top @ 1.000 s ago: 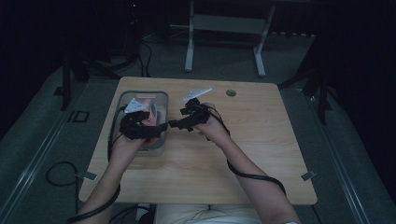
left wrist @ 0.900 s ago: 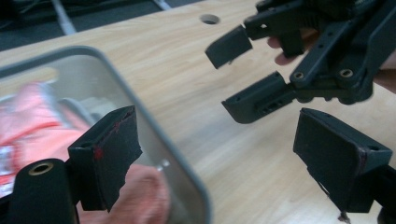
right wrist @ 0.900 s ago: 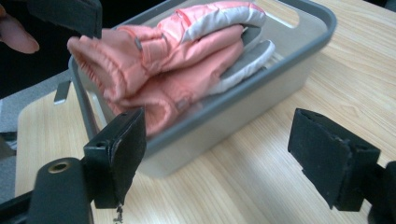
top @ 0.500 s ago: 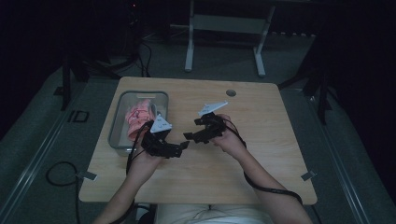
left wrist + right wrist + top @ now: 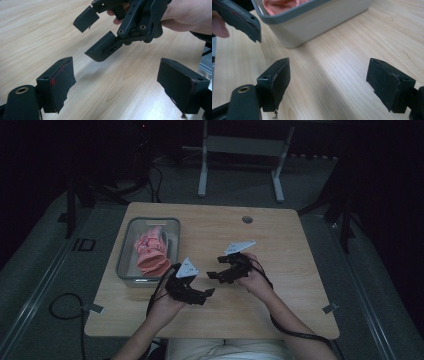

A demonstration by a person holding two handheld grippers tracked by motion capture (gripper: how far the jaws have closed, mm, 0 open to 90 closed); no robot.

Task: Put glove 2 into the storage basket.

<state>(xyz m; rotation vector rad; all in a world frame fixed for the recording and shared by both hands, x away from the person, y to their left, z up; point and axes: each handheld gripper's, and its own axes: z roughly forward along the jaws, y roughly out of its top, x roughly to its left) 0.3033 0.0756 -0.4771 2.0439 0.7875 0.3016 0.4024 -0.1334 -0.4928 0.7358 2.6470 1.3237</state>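
A grey tray (image 5: 125, 251) sits at the table's left and holds a crumpled pink cloth item (image 5: 150, 251). My left gripper (image 5: 205, 296) hovers over the near middle of the table, to the right of the tray, open and empty. My right gripper (image 5: 215, 268) faces it from the right, a short way off, also open and empty. In the left gripper view my own jaws (image 5: 120, 86) stand wide apart over bare wood, with the right gripper (image 5: 100, 35) just beyond them. In the right gripper view my jaws (image 5: 332, 83) are spread before the tray (image 5: 319, 22) with the pink item (image 5: 280, 4) inside.
The wooden table (image 5: 280, 245) has a small round grommet (image 5: 247, 219) near its far edge. A grey metal stand (image 5: 240, 150) is on the floor behind the table. Cables (image 5: 65, 307) trail on the floor at the left.
Both grippers have drawn back from over the tray toward the person and now sit at the table's near middle. The pink item stays in the tray.
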